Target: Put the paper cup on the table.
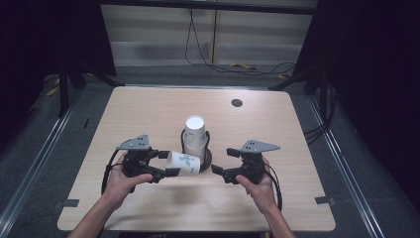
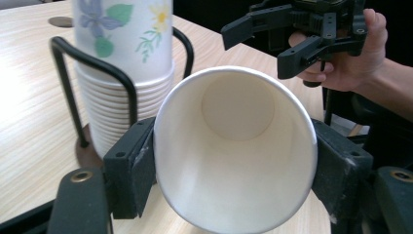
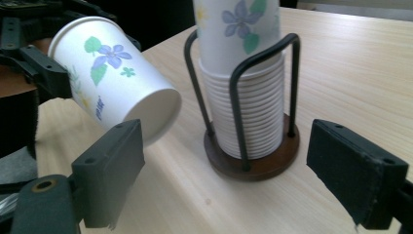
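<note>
A white paper cup [image 1: 184, 163] with a flower print lies on its side in my left gripper [image 1: 166, 163], whose jaws are shut on its rim end. Its open mouth [image 2: 234, 146] faces the left gripper's camera; its base [image 3: 153, 114] points toward the right gripper. A stack of the same cups [image 1: 194, 136] stands upside down in a black wire holder [image 1: 208, 153] on a round dark base at the table's middle. My right gripper [image 1: 223, 161] stands open just right of the holder, nothing between its jaws. The held cup [image 3: 109, 73] hangs just above the table beside the stack [image 3: 248, 97].
The light wooden table [image 1: 148, 114] has a round dark grommet [image 1: 236, 103] at the back right. Cables lie on the floor behind the table. Dark frame posts stand at both back corners.
</note>
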### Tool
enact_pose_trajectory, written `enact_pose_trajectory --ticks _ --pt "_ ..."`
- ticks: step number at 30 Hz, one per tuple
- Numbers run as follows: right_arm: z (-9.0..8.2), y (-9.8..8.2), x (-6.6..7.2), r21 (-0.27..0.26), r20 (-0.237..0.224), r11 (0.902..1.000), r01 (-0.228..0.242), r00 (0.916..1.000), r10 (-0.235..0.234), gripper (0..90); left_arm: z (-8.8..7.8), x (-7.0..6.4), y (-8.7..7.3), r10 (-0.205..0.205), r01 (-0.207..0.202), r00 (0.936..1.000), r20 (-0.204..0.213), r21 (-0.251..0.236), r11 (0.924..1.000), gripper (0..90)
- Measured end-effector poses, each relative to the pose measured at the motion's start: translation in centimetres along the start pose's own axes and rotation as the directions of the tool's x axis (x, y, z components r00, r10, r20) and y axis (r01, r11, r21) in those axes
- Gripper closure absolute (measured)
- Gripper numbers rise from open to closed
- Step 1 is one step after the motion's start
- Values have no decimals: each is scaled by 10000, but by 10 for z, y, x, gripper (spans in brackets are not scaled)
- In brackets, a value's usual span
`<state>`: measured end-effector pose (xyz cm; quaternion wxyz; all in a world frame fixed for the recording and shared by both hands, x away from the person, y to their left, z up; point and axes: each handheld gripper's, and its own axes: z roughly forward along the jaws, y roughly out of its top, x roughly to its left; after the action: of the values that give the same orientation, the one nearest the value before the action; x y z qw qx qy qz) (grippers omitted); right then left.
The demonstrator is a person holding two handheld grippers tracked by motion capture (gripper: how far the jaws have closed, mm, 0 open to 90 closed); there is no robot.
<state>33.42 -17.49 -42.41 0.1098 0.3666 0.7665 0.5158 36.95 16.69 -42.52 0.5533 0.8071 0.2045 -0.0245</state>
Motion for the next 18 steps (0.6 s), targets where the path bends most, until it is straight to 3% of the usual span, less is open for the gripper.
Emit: enact_pose_trajectory --ticks 7,13,18 --pt "-5 0 2 -50 567 10000 -29 9984 32 132 -20 5 5 -22 15 9986 -531 -132 9999 275" --pt "-13 -4 2 -63 872 10000 -48 9962 53 132 -31 12 5 35 -19 9955 -950 169 9999 275" --pt "-13 -9 -3 54 1038 9998 -186 9944 179 133 -35 16 4 10 31 9881 -1539 264 9996 275"
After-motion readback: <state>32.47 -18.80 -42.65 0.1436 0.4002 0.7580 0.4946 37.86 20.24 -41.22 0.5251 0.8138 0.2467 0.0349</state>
